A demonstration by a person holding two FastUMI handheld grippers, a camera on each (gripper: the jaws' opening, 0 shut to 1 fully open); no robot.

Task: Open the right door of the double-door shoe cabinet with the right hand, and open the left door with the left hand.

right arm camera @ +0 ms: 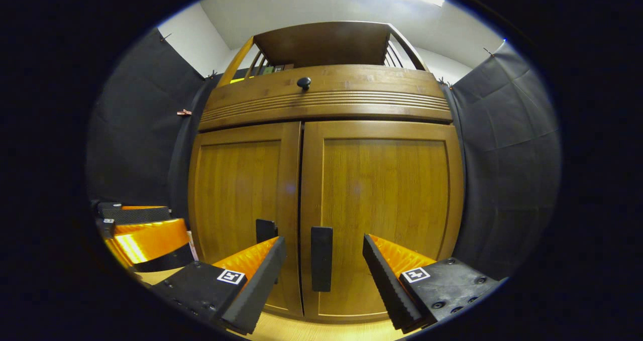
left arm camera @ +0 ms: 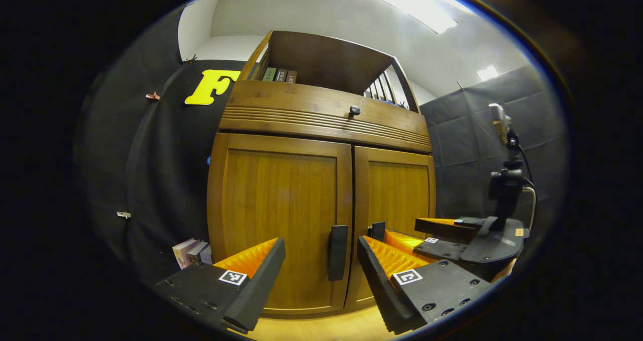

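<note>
Left gripper view: I saw the wooden shoe cabinet (left arm camera: 321,190) straight ahead, both doors closed. My left gripper (left arm camera: 321,260) gaped wide, holding nothing, its fingers either side of the left door's handle (left arm camera: 337,252) at 6 o'clock without touching it. My right gripper (left arm camera: 402,230) sat at 4 o'clock near the right door's handle (left arm camera: 378,230).

Right gripper view: I saw the right gripper (right arm camera: 324,260) spread wide and empty, the right door's handle (right arm camera: 321,258) between its fingers, apart from both. My left gripper (right arm camera: 138,230) showed at 8 o'clock.
</note>
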